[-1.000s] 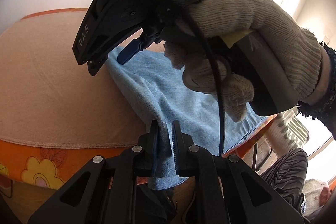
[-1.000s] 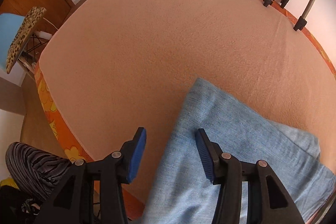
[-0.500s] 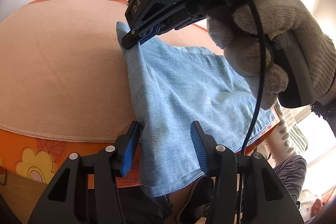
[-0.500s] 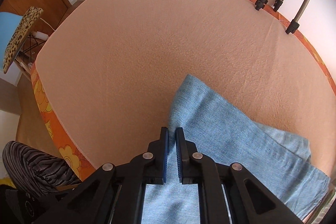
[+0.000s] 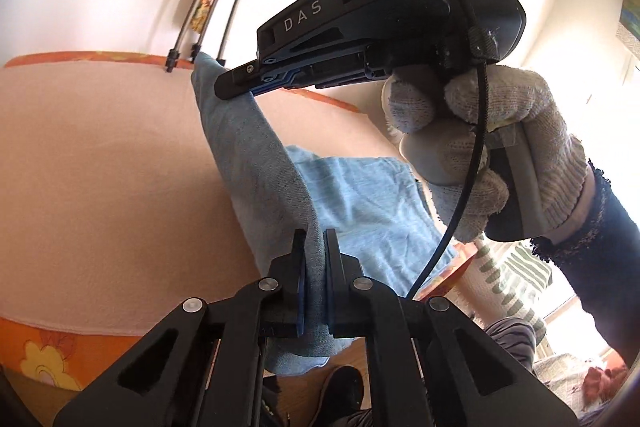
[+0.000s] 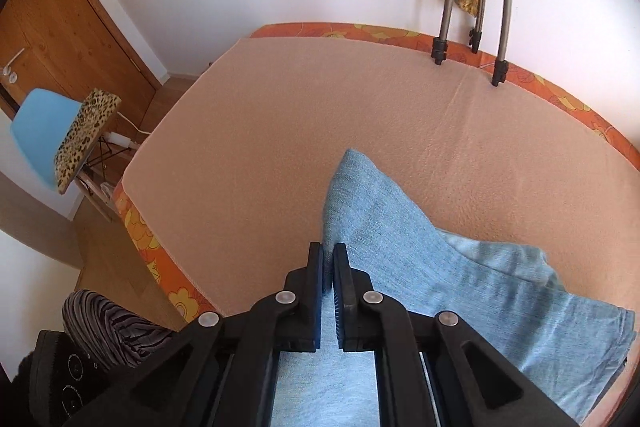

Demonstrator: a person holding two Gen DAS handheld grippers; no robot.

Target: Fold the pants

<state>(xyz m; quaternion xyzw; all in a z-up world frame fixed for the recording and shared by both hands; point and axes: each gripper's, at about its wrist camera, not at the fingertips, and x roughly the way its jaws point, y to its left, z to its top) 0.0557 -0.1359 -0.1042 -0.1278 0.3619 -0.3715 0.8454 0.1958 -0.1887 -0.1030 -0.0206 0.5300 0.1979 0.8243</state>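
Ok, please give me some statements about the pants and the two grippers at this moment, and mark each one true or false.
1. The left gripper is shut on the pants. True.
2. The right gripper is open and hangs above the bare blanket. False: it is shut on an edge of the pants, away from the left gripper.
3. The pants are light blue. True.
4. All of the pants lie flat on the blanket. False: the held edge is lifted up, and only the rest lies flat.
5. The hand on the right gripper is bare. False: it wears a knit glove.
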